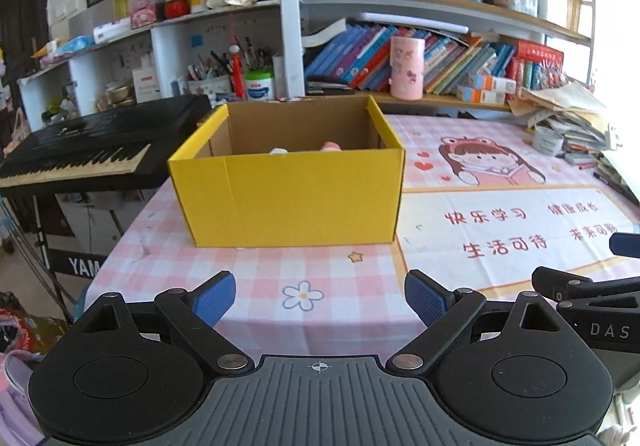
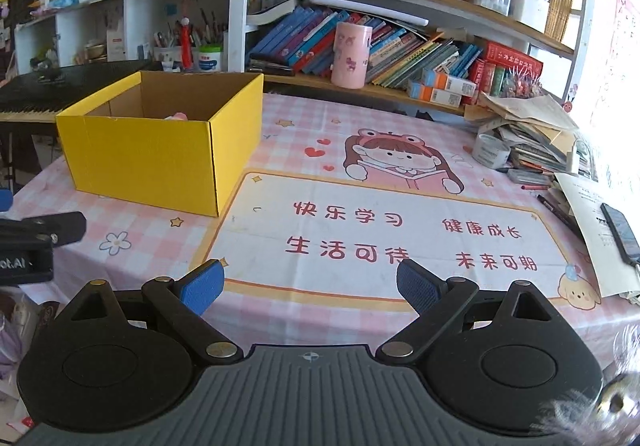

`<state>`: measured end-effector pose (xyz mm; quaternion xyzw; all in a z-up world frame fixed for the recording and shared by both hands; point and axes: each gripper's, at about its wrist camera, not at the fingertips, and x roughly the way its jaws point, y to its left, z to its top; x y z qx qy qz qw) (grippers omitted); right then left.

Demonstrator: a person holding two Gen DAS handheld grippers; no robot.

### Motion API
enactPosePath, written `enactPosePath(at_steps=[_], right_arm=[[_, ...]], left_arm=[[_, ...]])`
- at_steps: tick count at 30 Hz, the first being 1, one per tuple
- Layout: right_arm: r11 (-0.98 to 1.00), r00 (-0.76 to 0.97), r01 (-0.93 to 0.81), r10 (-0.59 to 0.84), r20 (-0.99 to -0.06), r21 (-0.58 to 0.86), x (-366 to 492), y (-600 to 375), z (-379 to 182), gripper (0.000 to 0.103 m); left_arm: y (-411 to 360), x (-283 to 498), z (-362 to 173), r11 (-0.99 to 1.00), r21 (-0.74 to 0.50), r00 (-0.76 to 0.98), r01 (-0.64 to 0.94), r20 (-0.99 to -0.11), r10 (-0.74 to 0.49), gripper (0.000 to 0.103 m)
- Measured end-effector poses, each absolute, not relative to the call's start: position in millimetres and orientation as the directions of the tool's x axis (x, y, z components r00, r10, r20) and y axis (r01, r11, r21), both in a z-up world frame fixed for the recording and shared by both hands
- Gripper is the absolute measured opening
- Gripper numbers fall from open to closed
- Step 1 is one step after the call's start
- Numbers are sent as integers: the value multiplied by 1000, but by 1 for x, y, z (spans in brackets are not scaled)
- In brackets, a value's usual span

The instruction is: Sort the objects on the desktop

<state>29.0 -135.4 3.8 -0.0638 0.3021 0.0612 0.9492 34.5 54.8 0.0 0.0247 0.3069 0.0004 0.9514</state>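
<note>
Over the near edge of the bench (image 2: 280, 149), both tongs hung with their blue pads spread wide and nothing between them: the left tongs (image 1: 320, 300) above the pink checked cloth, the right tongs (image 2: 310, 288) just beside them over the printed panel. Farther off, toward the left, stood the yellow box (image 1: 288, 197), open-topped, with a pink item (image 1: 331, 146) and a white one (image 1: 277, 151) barely peeking over its rim. Beyond it sat a black keyboard (image 1: 92, 149), and a roll of tape (image 2: 491, 150) lay far right near piled papers.

Right hand-held gripper (image 2: 308, 286) gapes empty over tablecloth (image 2: 360, 205), yellow box (image 2: 152, 161) ahead-left.
</note>
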Motion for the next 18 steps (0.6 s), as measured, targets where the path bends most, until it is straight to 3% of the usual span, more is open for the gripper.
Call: enactPosePath(at_steps=[18], right_arm=[[994, 748, -99, 48, -662, -39, 37, -158, -9, 98]], left_arm=[[45, 40, -9, 997, 71, 760, -7, -648, 52, 101]])
